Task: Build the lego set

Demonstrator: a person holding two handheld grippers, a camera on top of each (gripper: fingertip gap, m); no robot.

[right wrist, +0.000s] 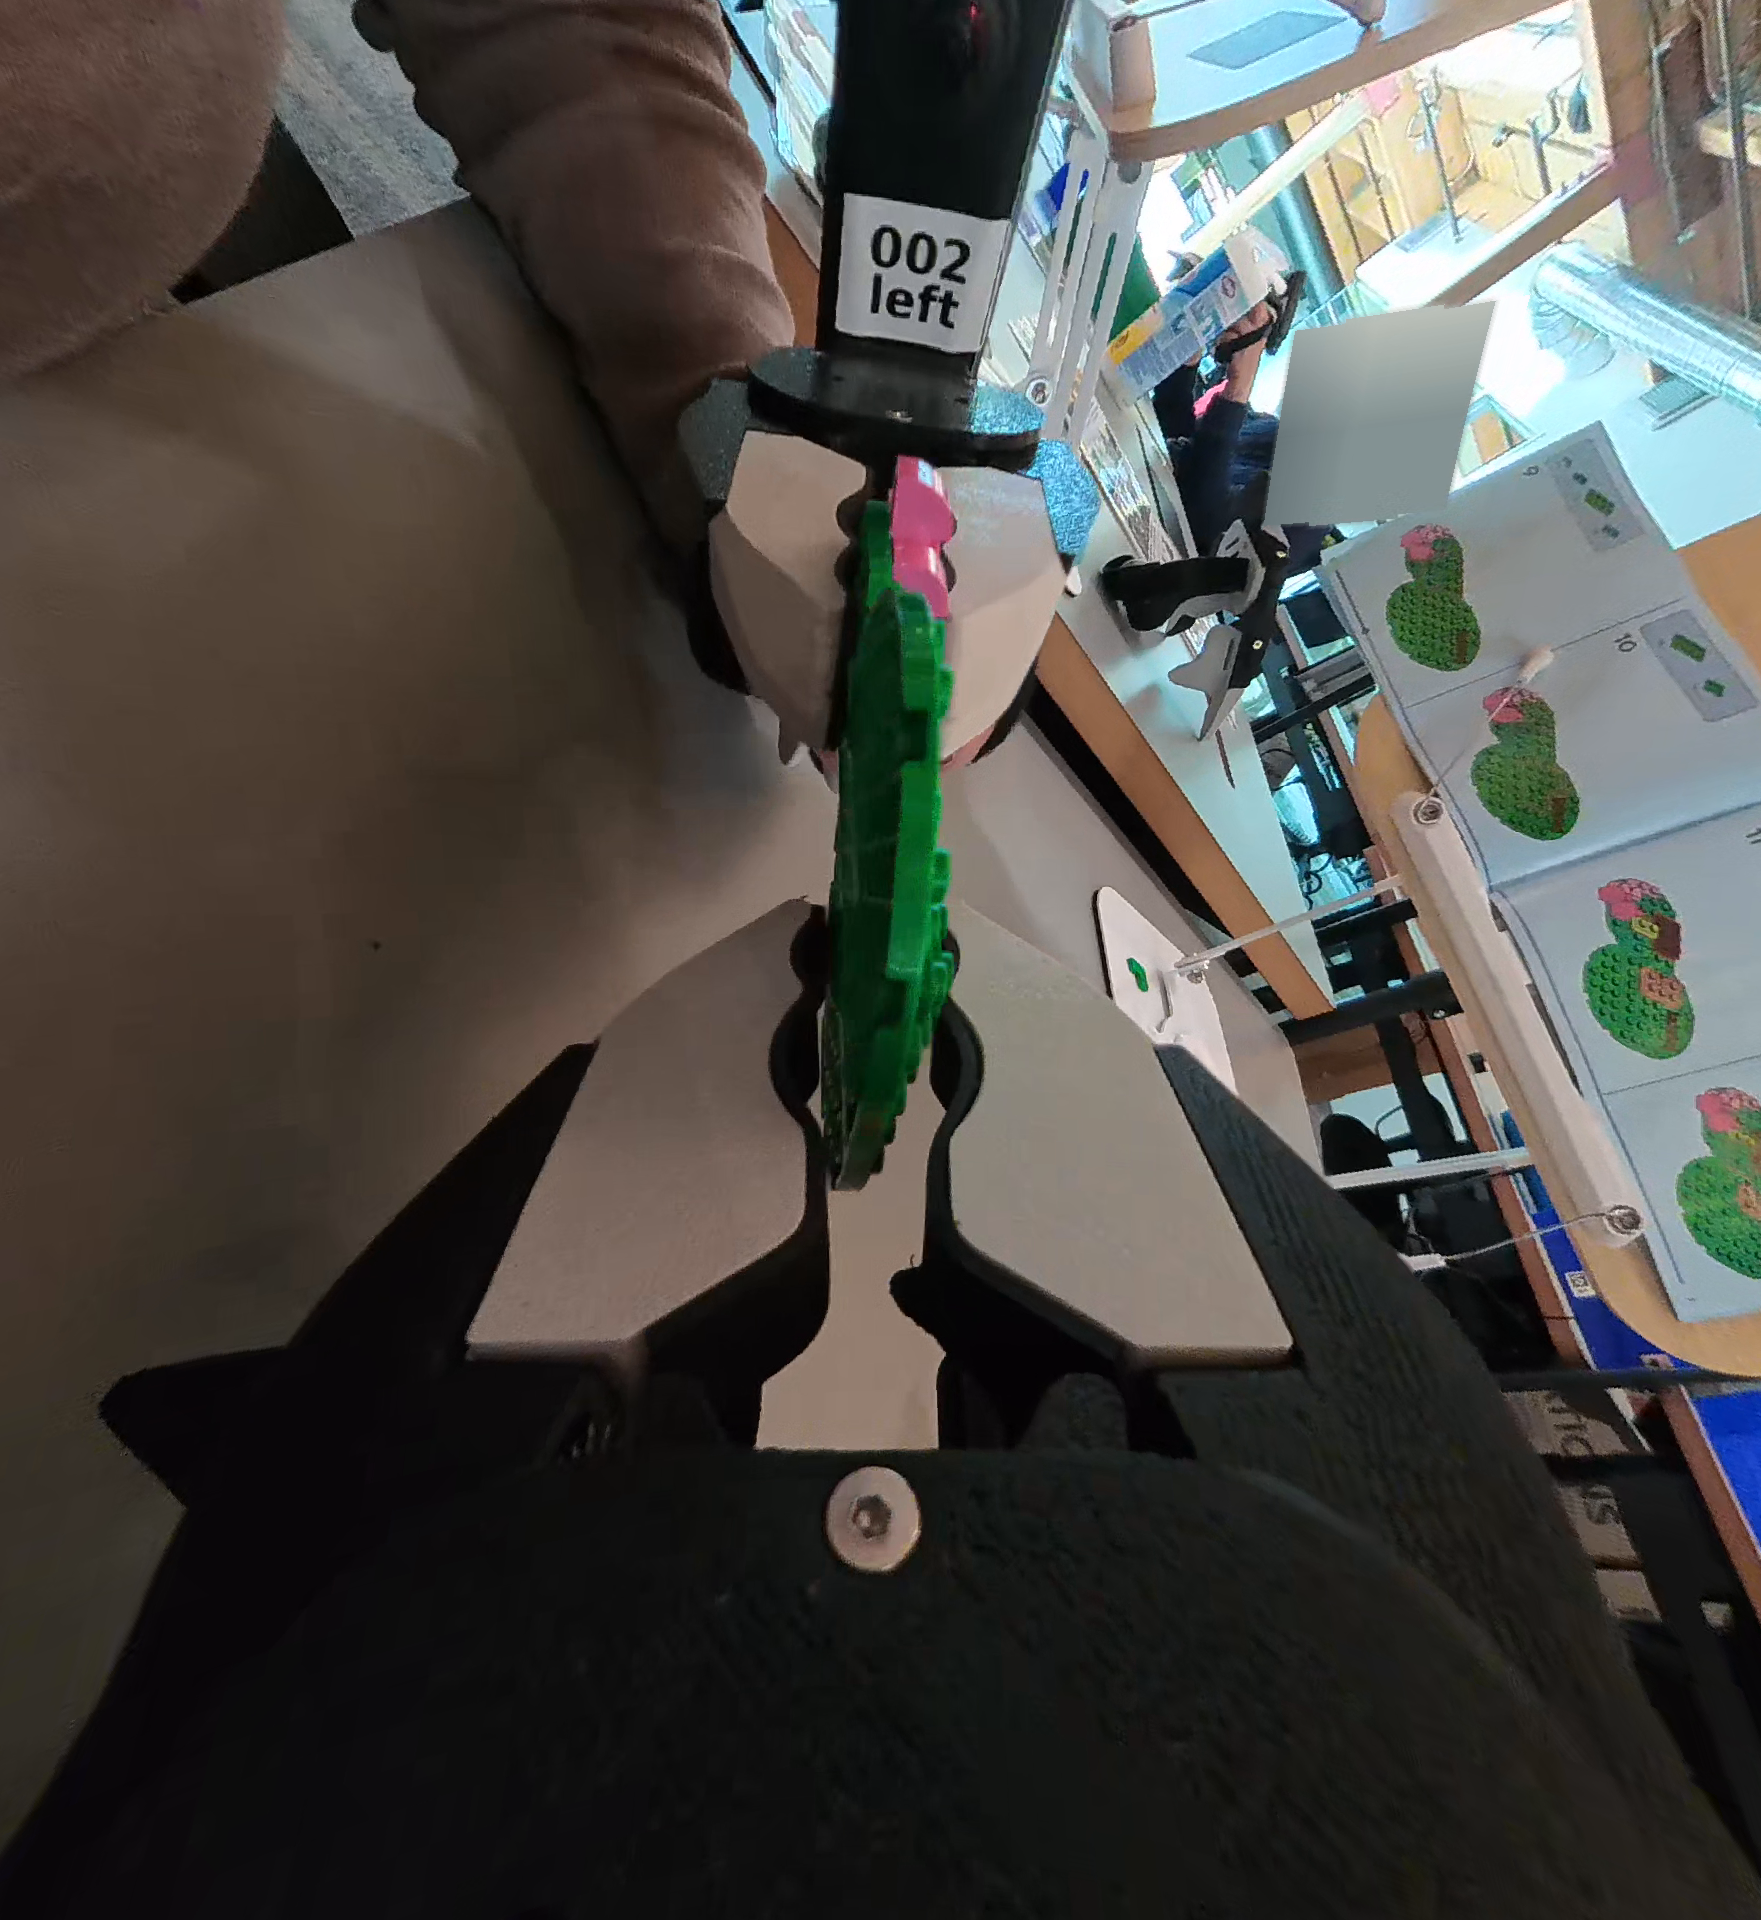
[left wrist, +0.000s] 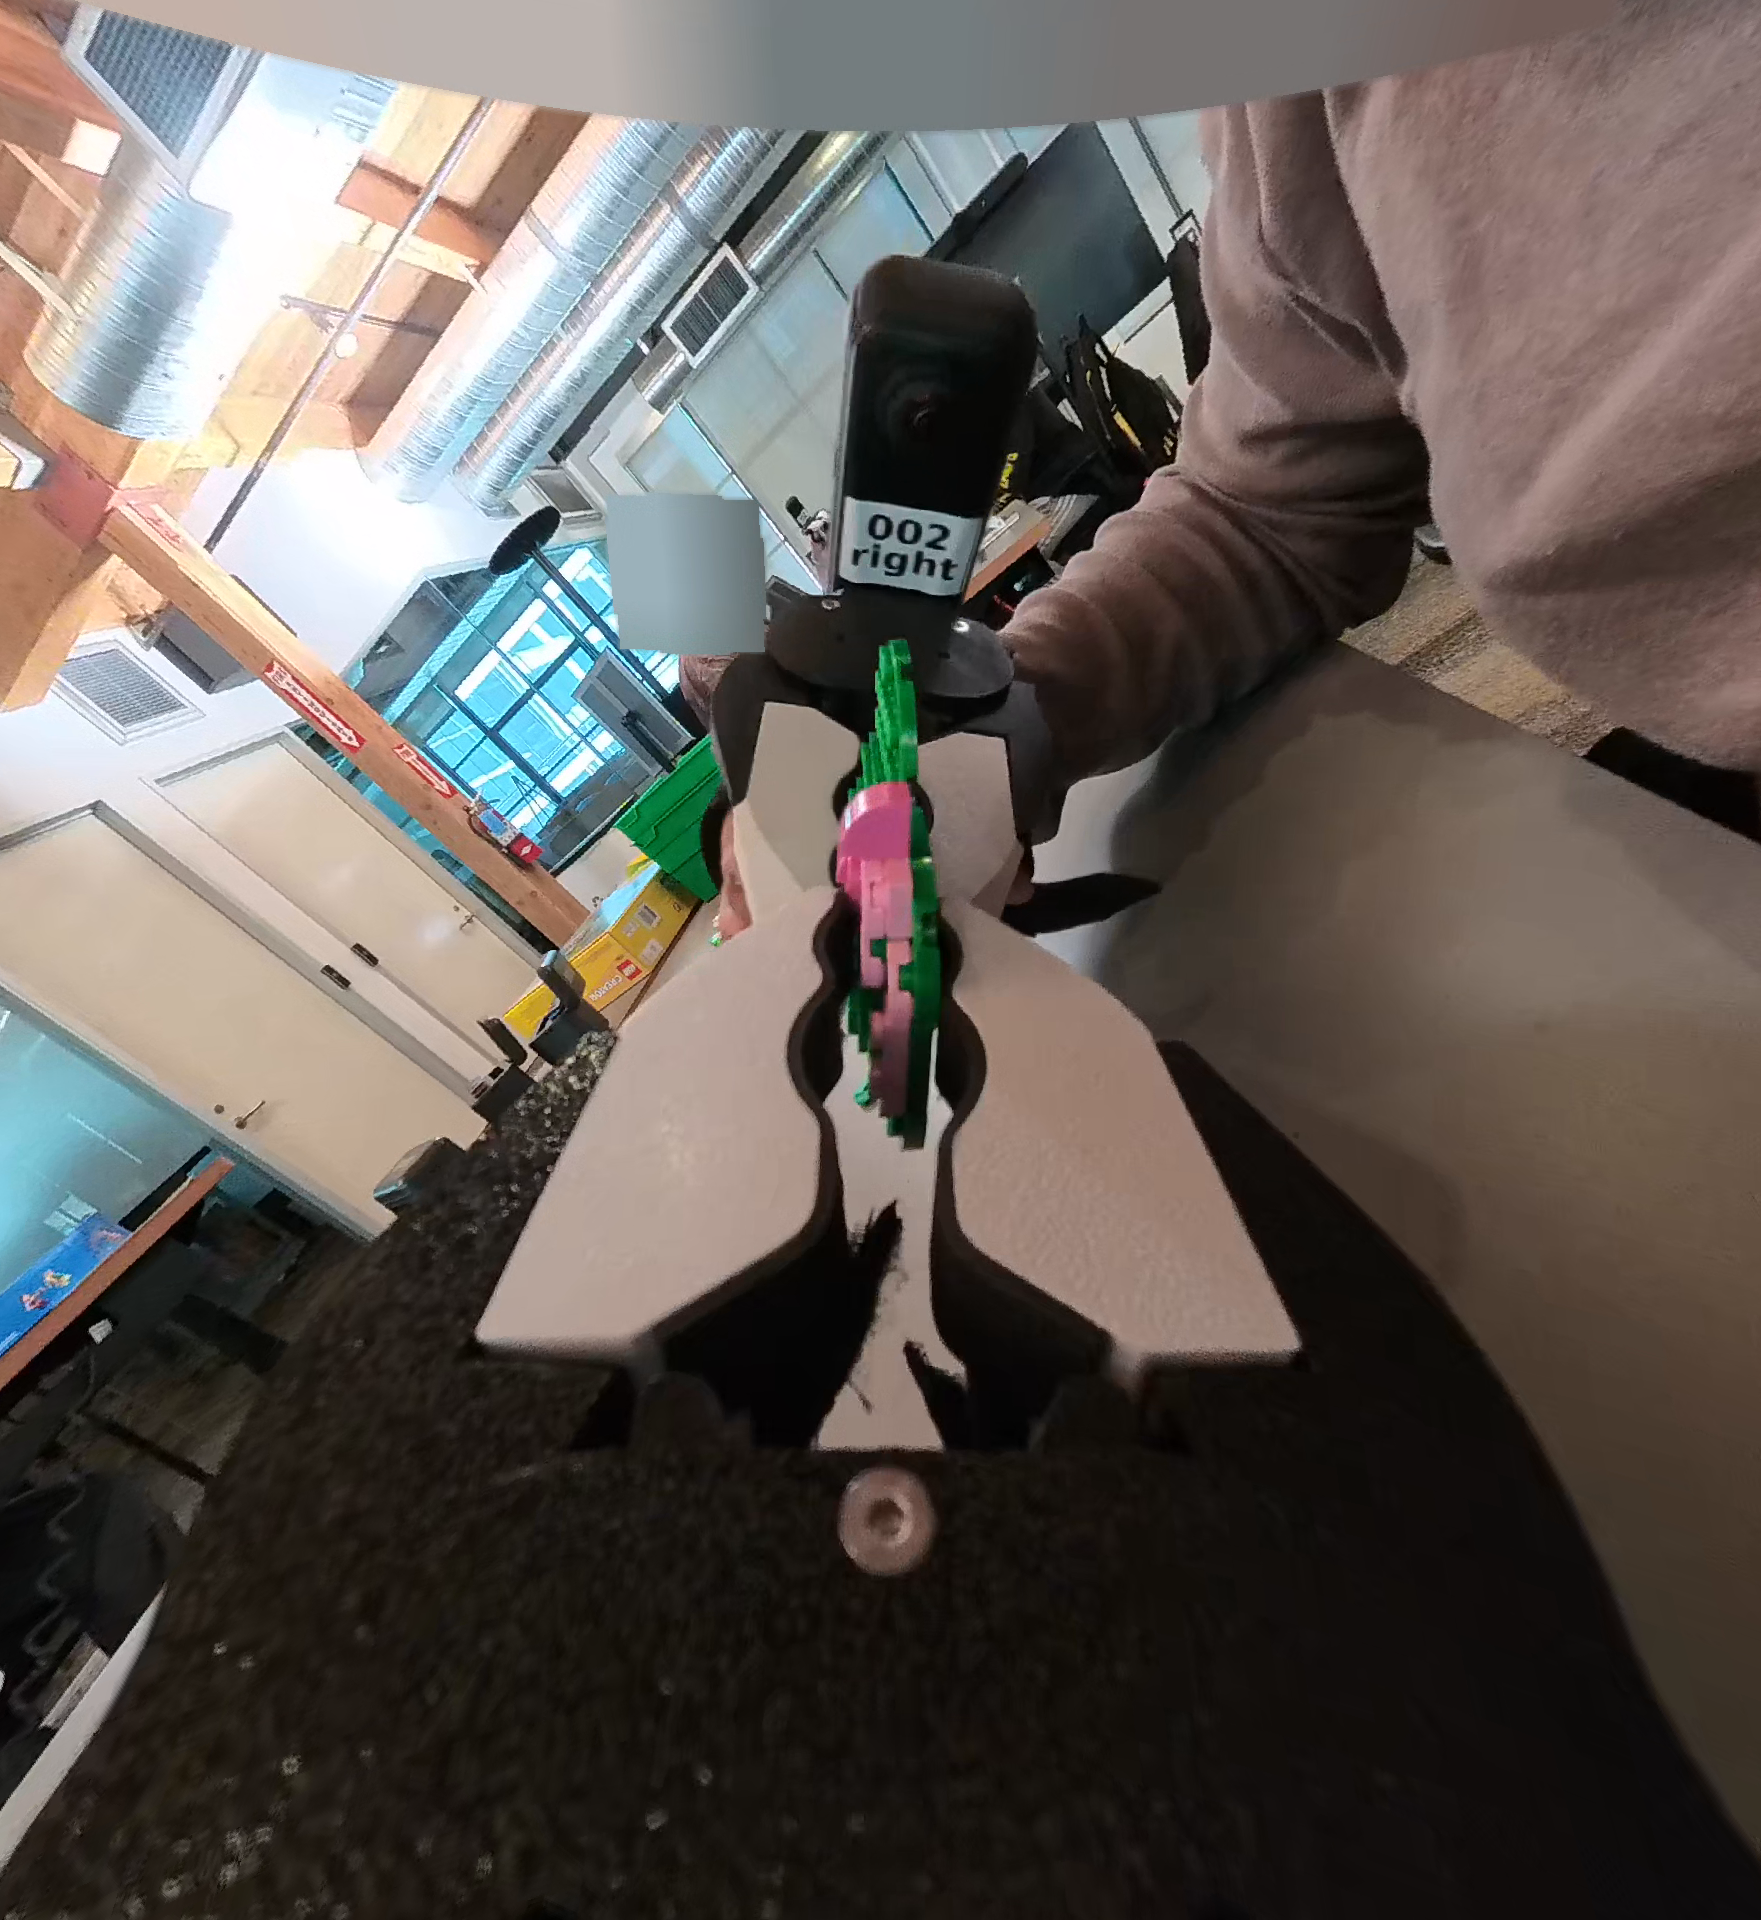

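A green lego plate [right wrist: 897, 831] with pink bricks [right wrist: 917, 540] on one end is held edge-on in the air between both grippers. My right gripper [right wrist: 886, 935] is shut on its near, plain green end. My left gripper [right wrist: 886, 717] faces it and is shut on the far end by the pink bricks. In the left wrist view the left gripper [left wrist: 891, 940] grips the plate [left wrist: 923, 935] where the pink bricks [left wrist: 881, 894] sit, and the right gripper [left wrist: 886, 821] clamps the far end. A person's sleeved arms hold both tools.
A pale table [right wrist: 232, 727] lies under the grippers. An open instruction booklet [right wrist: 1582, 831] lies on a wooden board at the right. A white tray [right wrist: 1156, 987] holds a small green piece [right wrist: 1134, 971]. Yellow lego boxes [left wrist: 606, 966] and a green bin [left wrist: 673, 810] stand far off. Less than 4 cm separates the two grippers' tips.
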